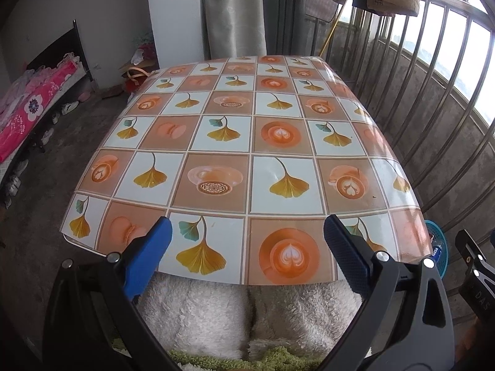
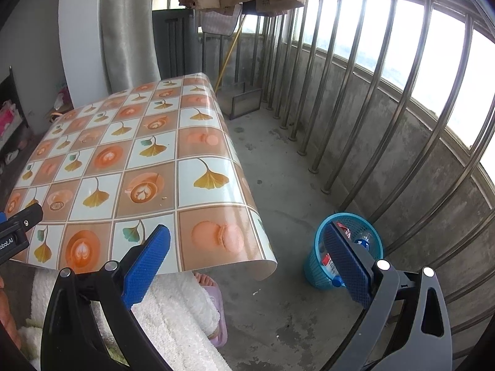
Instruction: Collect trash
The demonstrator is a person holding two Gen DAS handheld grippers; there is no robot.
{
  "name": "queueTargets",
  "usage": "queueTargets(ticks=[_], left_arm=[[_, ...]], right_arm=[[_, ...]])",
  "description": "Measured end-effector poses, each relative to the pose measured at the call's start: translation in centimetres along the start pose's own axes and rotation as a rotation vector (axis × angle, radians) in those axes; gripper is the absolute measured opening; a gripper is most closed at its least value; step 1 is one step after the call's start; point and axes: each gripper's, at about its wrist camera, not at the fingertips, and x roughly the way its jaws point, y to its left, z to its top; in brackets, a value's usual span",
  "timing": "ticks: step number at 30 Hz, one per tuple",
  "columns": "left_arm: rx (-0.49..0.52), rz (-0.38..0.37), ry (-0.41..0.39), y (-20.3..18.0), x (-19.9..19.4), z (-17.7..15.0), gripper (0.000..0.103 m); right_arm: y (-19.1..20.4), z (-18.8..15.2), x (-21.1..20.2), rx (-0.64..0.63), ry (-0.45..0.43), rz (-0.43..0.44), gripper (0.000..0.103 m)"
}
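Observation:
A blue mesh basket (image 2: 314, 267) stands on the concrete floor by the railing, right of the table. Inside it lie a plastic bottle (image 2: 363, 241) with a blue cap and red-and-white wrappers (image 2: 328, 262). My right gripper (image 2: 247, 244) is open and holds nothing; its right finger overlaps the basket in the view. My left gripper (image 1: 247, 238) is open and holds nothing, over the near edge of the table (image 1: 278, 182). The basket's rim (image 1: 437, 241) peeks out past the table's right corner. A tiny crumb (image 2: 164, 198) lies on the patterned cloth.
A metal railing (image 2: 355, 123) curves round the right side. A person's legs in white fleece (image 1: 247, 312) sit under the table's near edge, with a foot in a purple slipper (image 2: 215, 303). A bed (image 1: 34, 105) is at far left, a curtain (image 1: 232, 12) behind the table.

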Motion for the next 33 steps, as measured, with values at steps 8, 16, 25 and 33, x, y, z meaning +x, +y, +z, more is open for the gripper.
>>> queueTargets(ticks=[8, 16, 25, 33], left_arm=[[0.006, 0.002, -0.003, -0.2, -0.1, 0.0, 0.094], [0.009, 0.001, -0.004, -0.2, -0.1, 0.0, 0.094], [0.023, -0.011, -0.006, -0.8, -0.5, -0.3, 0.094], [0.027, -0.024, -0.01, -1.1, -0.7, -0.3, 0.094]], right_arm=[[-0.5, 0.0, 0.2, 0.011, 0.005, 0.002, 0.097], [-0.6, 0.0, 0.2, 0.013, 0.005, 0.003, 0.097], [-0.7, 0.0, 0.2, 0.015, 0.005, 0.003, 0.097], [-0.8, -0.1, 0.1, 0.019, 0.001, 0.004, 0.097]])
